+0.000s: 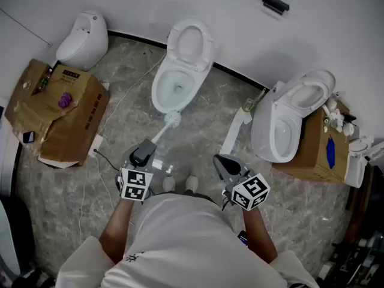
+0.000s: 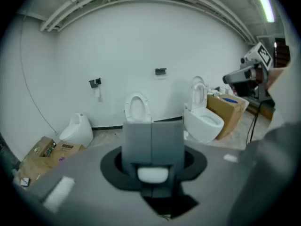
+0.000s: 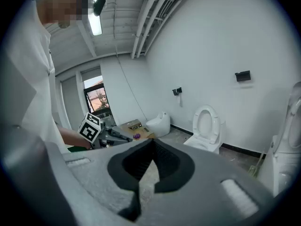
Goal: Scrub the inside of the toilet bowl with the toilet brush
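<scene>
Head view, looking down. The toilet brush (image 1: 162,131) has its long axis running obliquely, from the left gripper (image 1: 143,153) at lower left up and to the right towards the middle toilet bowl (image 1: 157,95). Its bristled head (image 1: 172,120) points at the bowl and lies at the bowl's front lip, outside the basin. We cannot tell whether it touches the porcelain. The bowl's seat (image 1: 191,44) is raised against the wall.

Left gripper view. We see the two grey jaws brought fully together, clamped on the white handle (image 2: 152,174) of the brush, whose rounded section shows between them near their base. The bowl stands straight ahead beyond the jaw tips.

Right gripper view. The right gripper (image 1: 223,162) has its dark jaws meeting at the tips. A narrow slit lower down shows only the floor, so we read it as closed and holding nothing. In the head view it hangs to the right of the brush, well apart from it, over the grey stone floor (image 1: 204,113).

Surroundings. We note a second toilet (image 1: 282,125) at right, a small white fixture (image 1: 84,41) at upper left, and a cardboard box (image 1: 60,110) in front of it.
</scene>
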The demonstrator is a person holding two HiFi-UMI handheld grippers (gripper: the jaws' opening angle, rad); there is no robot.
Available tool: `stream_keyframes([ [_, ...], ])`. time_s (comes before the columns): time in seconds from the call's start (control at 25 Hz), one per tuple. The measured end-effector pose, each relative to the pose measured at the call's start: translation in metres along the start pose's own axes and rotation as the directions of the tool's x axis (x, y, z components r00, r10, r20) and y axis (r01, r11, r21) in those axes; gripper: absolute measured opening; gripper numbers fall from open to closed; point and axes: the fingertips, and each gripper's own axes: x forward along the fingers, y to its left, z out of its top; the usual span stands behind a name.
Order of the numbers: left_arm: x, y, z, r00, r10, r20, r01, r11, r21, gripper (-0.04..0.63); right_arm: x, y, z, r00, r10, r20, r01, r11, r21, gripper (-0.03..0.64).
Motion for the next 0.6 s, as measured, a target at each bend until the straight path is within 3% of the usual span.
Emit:
stream_keyframes([
  [0.6,0.0075,0.0057,-0.0076,1.0,-0.014,0.023,0.014,1.0,-0.005,0.158,0.0021,0.0082,-0.0006,0.999,-0.012,0.032,0.01,0.998,0.065,0.0],
])
